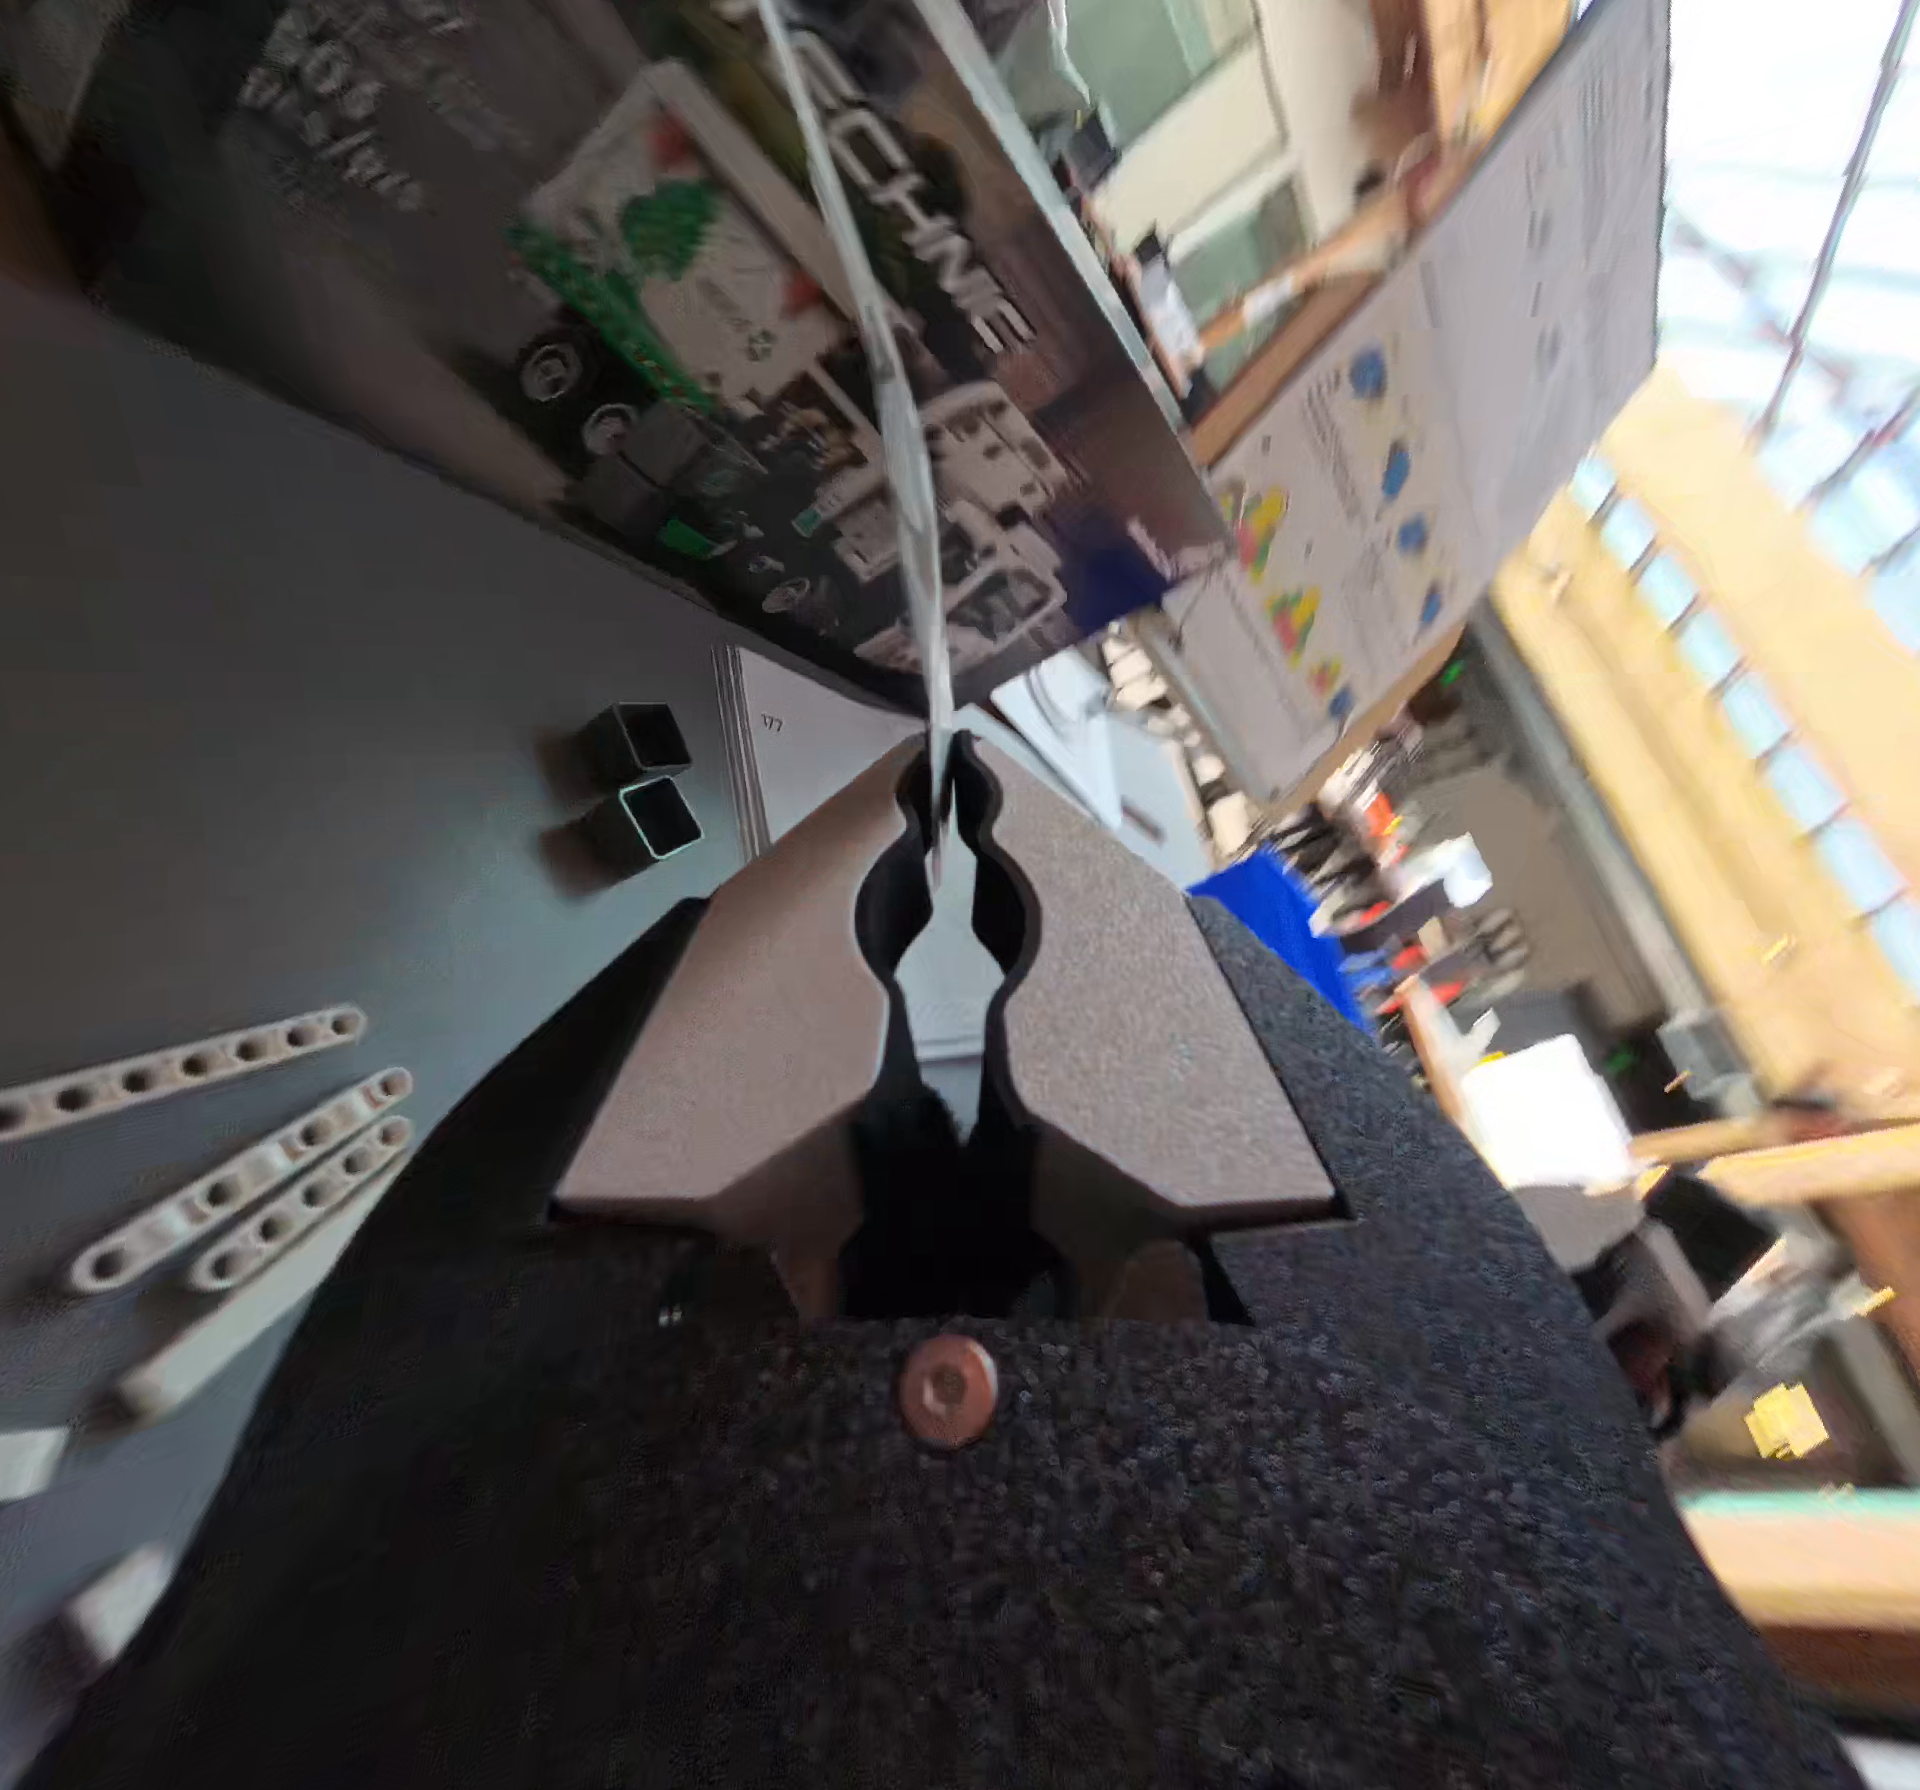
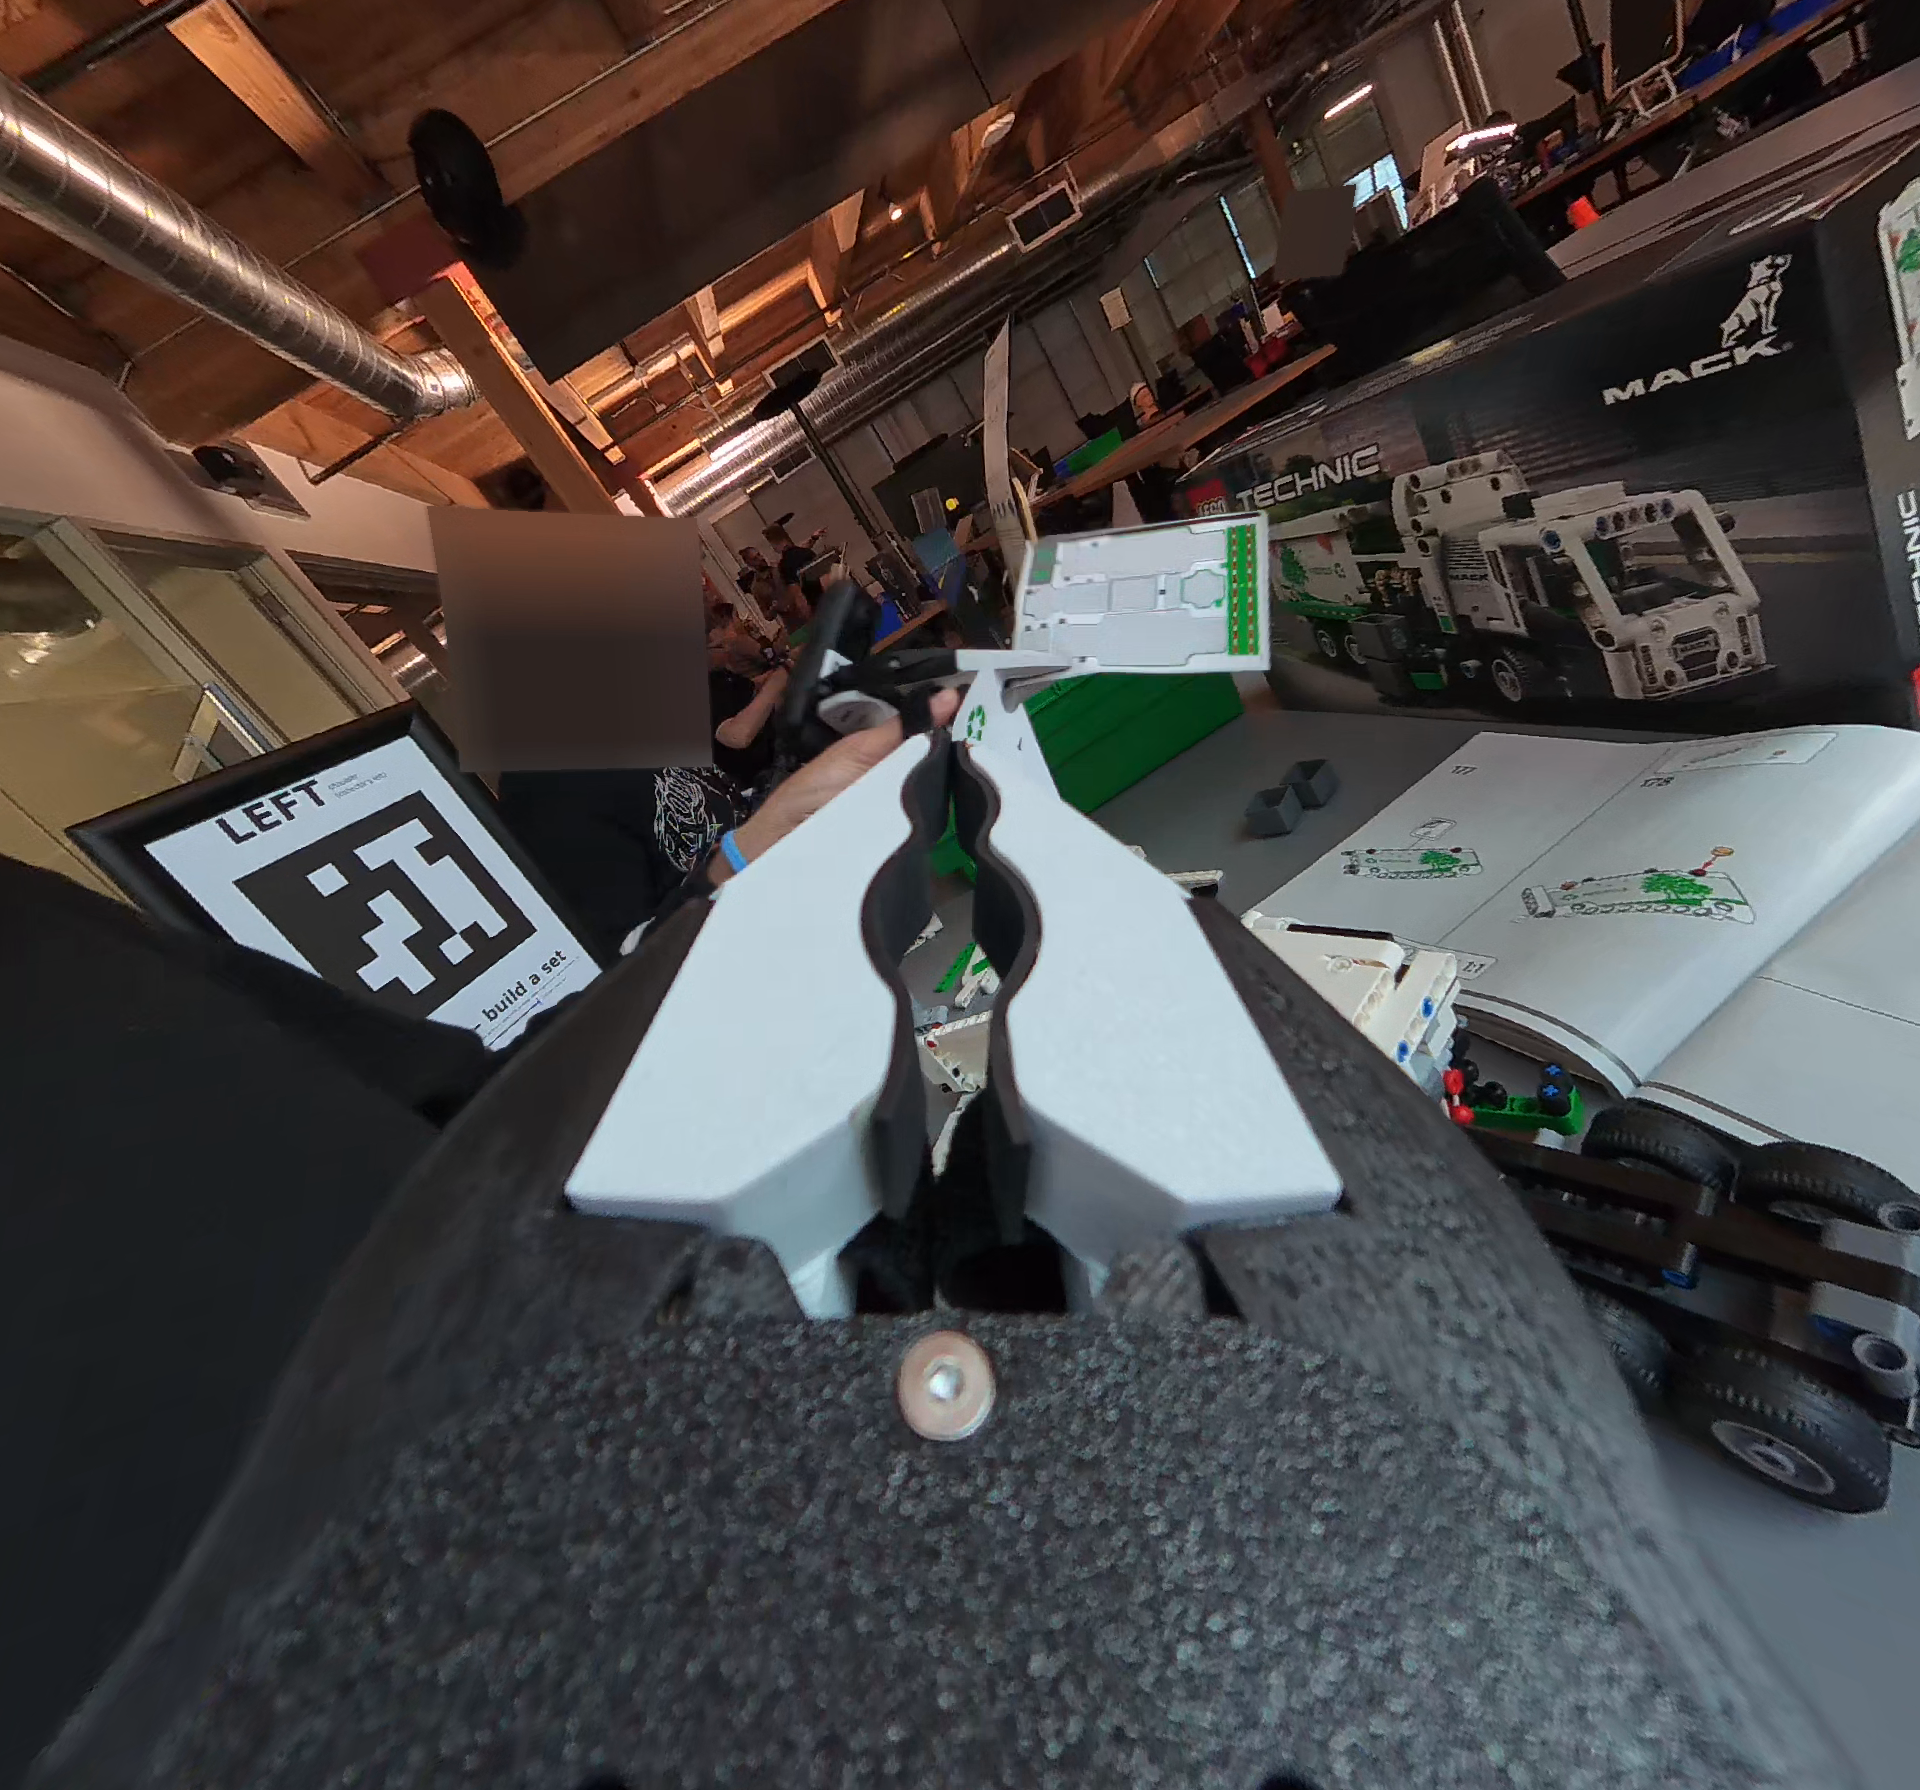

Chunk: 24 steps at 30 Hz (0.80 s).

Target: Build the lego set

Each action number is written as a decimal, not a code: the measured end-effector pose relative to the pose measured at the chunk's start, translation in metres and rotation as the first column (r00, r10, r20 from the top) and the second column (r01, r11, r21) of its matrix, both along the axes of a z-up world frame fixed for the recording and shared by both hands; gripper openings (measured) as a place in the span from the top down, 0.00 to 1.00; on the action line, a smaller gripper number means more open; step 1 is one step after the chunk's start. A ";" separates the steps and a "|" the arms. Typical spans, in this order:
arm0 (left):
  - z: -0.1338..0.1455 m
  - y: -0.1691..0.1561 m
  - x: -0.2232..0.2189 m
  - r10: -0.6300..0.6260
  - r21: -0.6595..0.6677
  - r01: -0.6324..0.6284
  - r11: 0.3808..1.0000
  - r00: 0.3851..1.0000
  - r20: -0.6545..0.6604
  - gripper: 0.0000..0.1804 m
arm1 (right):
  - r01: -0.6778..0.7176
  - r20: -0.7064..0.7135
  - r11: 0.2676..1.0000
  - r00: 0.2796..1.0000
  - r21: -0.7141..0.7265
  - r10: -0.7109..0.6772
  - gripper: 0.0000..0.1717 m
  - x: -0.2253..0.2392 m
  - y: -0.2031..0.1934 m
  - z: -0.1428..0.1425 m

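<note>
My left gripper (image 1: 943, 766) is shut on the edge of a thin white sticker sheet (image 1: 902, 452), seen edge-on and rising from the fingertips. The right wrist view shows that gripper (image 2: 1003, 668) held in a hand (image 2: 831, 790), with the sheet (image 2: 1143, 597) flat-on, grey outlines and a green strip on it. My right gripper (image 2: 956, 753) is just below the sheet, shut on a white sticker with a green arrow symbol (image 2: 982, 724) that hangs from the sheet's lower edge.
A dark toy-truck box (image 2: 1558, 514) stands behind an open instruction booklet (image 2: 1662, 867) on the grey table (image 1: 260, 649). Two small grey tubs (image 1: 639, 790), grey holed beams (image 1: 208, 1210), a green bin (image 2: 1132, 732), a black wheeled chassis (image 2: 1714, 1252) and a framed marker sign (image 2: 343, 899) lie around. Some 35 cm of space lies between my two pairs of fingers.
</note>
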<state>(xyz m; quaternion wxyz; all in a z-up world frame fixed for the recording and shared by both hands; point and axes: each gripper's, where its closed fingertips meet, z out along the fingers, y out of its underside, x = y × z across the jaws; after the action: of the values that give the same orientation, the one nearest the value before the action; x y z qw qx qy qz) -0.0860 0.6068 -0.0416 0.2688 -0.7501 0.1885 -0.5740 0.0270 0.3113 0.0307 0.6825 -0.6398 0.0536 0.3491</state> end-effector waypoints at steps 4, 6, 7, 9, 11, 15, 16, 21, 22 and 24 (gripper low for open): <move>-0.048 0.042 -0.005 0.327 -0.361 -0.266 0.894 0.938 0.119 1.00 | 0.011 0.021 1.000 1.000 0.009 -0.011 1.00 0.002 -0.004 0.004; -0.066 0.045 -0.012 0.432 -0.404 -0.360 0.841 0.896 0.102 1.00 | 0.014 0.016 1.000 1.000 0.014 -0.014 1.00 0.005 -0.006 0.005; -0.071 0.045 -0.016 0.476 -0.403 -0.407 0.820 0.876 0.084 1.00 | 0.008 0.008 1.000 1.000 0.016 -0.008 1.00 0.005 -0.007 0.005; -0.073 0.042 -0.024 0.546 -0.404 -0.475 0.782 0.834 0.076 1.00 | 0.007 -0.002 1.000 1.000 0.017 -0.007 1.00 0.007 -0.007 0.005; -0.069 0.037 -0.024 0.573 -0.388 -0.506 0.771 0.816 0.075 1.00 | 0.006 -0.008 1.000 1.000 0.017 -0.006 1.00 0.009 -0.008 0.004; -0.070 0.031 -0.012 0.616 -0.380 -0.559 0.737 0.787 0.038 1.00 | -0.004 -0.009 1.000 1.000 0.018 0.004 1.00 0.007 -0.009 0.005; -0.073 0.032 -0.008 0.636 -0.402 -0.573 0.714 0.771 0.031 1.00 | -0.003 -0.005 1.000 1.000 0.017 0.003 1.00 0.006 -0.010 0.005; -0.095 0.063 0.014 0.668 -0.475 -0.612 0.632 0.741 -0.065 0.98 | -0.015 -0.005 1.000 1.000 0.026 0.015 1.00 0.004 -0.012 0.007; -0.100 0.062 0.022 0.640 -0.506 -0.586 0.633 0.764 -0.085 0.92 | -0.015 -0.005 1.000 1.000 0.025 0.016 1.00 0.004 -0.012 0.007; -0.103 0.048 0.037 0.548 -0.554 -0.502 0.665 0.831 -0.096 0.80 | -0.012 -0.004 1.000 1.000 0.023 0.012 1.00 0.006 -0.012 0.007</move>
<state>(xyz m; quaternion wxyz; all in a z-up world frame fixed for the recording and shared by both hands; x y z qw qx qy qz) -0.0489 0.6552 -0.1446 0.1991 -0.7937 -0.2219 -0.5303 0.0327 0.2989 0.0373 0.6877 -0.6315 0.0471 0.3551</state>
